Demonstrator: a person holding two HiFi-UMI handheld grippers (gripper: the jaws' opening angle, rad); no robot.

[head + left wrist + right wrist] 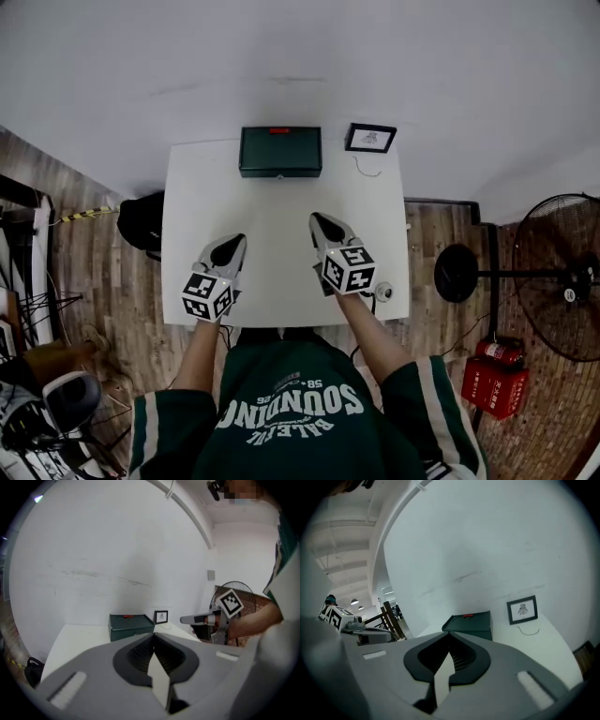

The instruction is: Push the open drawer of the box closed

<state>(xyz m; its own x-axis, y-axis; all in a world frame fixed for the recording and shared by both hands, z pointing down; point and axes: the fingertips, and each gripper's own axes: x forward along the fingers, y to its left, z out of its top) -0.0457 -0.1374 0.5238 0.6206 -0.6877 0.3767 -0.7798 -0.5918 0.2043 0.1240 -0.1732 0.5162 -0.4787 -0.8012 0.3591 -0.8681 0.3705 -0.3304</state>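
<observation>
A dark green box (279,152) with a red tab on top stands at the far edge of the white table (281,206); it also shows in the left gripper view (131,626) and the right gripper view (471,624). Its front looks flush, and I see no drawer sticking out. My left gripper (238,242) hovers over the near part of the table, its jaws shut with nothing between them (153,641). My right gripper (319,221) is beside it, a little farther forward, also shut and empty (449,644). Both point toward the box and stay well short of it.
A small framed picture (370,138) leans against the wall right of the box, with a thin cord (367,170) in front. A small white object (384,292) sits at the table's near right corner. A black fan (562,277), a red case (497,377) and a black bag (141,221) flank the table.
</observation>
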